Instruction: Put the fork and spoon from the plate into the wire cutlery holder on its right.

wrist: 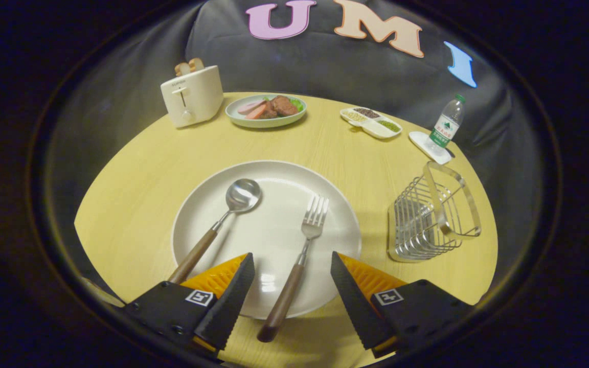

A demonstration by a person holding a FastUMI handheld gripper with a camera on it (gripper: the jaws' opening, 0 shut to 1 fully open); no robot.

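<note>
A large white plate [274,176] lies on the round wooden table just ahead of my fingers. On it rest a spoon [223,220] with a wooden handle, to the left, and a fork [299,255] with a wooden handle, whose handle runs back between my fingers and past the plate's near rim. My gripper [292,266] stands open above the plate's near edge, its fingers either side of the fork's handle and apart from it. The empty wire cutlery holder [435,214] stands to the right of the plate.
Beyond the plate stand a white toaster [192,94] with bread in it, a dish of food [266,110], a divided condiment tray [371,121] and a water bottle [447,127] on a coaster. The table's edge [100,255] curves close on the left.
</note>
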